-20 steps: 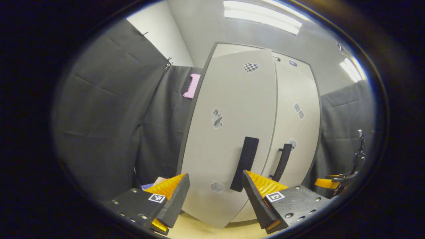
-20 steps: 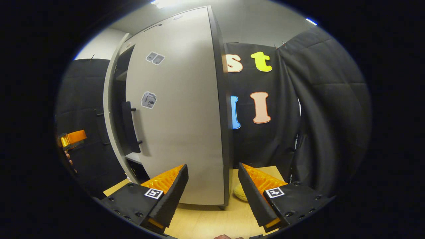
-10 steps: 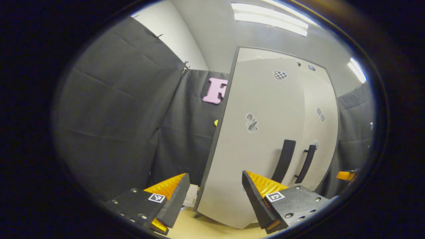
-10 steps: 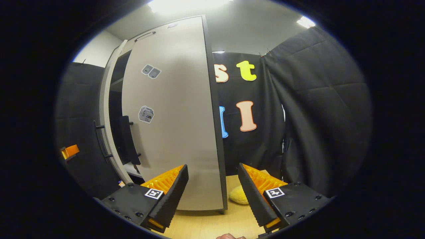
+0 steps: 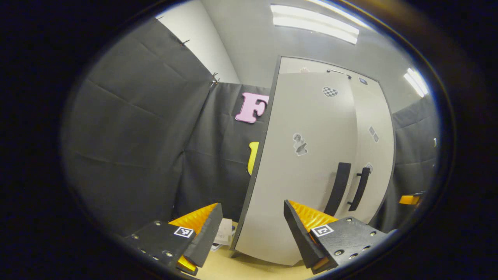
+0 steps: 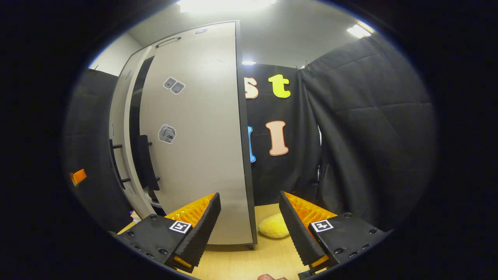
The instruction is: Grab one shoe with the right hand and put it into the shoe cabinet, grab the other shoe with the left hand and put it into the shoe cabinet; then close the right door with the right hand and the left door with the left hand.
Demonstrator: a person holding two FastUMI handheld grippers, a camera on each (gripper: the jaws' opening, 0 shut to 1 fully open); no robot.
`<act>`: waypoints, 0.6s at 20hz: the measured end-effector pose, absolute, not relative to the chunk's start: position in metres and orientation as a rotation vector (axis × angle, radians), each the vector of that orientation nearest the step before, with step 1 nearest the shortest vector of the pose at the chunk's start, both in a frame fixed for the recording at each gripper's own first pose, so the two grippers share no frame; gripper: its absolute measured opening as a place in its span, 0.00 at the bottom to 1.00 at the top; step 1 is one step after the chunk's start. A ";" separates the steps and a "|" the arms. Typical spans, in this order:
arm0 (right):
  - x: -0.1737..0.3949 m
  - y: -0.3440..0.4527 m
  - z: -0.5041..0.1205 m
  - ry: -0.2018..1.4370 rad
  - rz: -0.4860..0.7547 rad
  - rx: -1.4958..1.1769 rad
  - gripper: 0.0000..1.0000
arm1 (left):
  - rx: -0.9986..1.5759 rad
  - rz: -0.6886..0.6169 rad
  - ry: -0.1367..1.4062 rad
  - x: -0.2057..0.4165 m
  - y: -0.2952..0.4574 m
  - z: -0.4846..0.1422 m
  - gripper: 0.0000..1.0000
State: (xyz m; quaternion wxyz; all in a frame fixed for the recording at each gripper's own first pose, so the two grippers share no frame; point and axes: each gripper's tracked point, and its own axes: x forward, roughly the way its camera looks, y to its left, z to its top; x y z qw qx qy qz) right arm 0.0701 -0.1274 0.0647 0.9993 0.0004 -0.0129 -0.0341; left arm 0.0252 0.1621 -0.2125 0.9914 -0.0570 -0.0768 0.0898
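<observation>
In the left gripper view, the left tongs gape empty before the cabinet, whose left door looks shut.

In the right gripper view, the right tongs gape empty; the right door stands slightly ajar. A yellow lump lies on the bench.

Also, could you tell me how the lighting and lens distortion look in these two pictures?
Left gripper view: the ceiling light strips are bright but not blown out, and the fisheye bows the cabinet doors outward. Right gripper view: the ceiling light is blown out to white, the right door curves strongly, and both views are sharp, without motion blur.
</observation>
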 end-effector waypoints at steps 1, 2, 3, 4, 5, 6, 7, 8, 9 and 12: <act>0.067 -0.127 0.063 -0.030 -0.073 -0.016 0.92 | -0.097 0.175 -0.155 0.023 0.162 -0.213 0.93; 0.064 -0.125 0.061 -0.031 -0.073 -0.033 0.96 | -0.076 0.174 -0.155 0.019 0.163 -0.216 0.93; 0.061 -0.124 0.059 -0.031 -0.077 -0.048 0.96 | -0.062 0.175 -0.153 0.016 0.163 -0.219 0.93; 0.057 -0.123 0.055 -0.026 -0.080 -0.058 0.96 | -0.057 0.170 -0.145 0.015 0.163 -0.225 0.92; 0.054 -0.121 0.052 -0.021 -0.080 -0.064 0.92 | -0.062 0.159 -0.136 0.017 0.160 -0.231 0.92; 0.050 -0.118 0.050 -0.018 -0.078 -0.066 0.96 | -0.071 0.146 -0.128 0.017 0.156 -0.236 0.92; 0.047 -0.116 0.049 -0.014 -0.075 -0.065 0.92 | -0.083 0.134 -0.125 0.019 0.154 -0.238 0.92; 0.042 -0.115 0.048 -0.012 -0.074 -0.062 0.96 | -0.096 0.124 -0.127 0.023 0.154 -0.236 0.93; 0.039 -0.114 0.050 -0.013 -0.075 -0.059 0.92 | -0.110 0.111 -0.130 0.025 0.149 -0.234 0.93; 0.034 -0.113 0.054 -0.011 -0.079 -0.053 0.92 | -0.119 0.091 -0.151 0.027 0.150 -0.223 0.93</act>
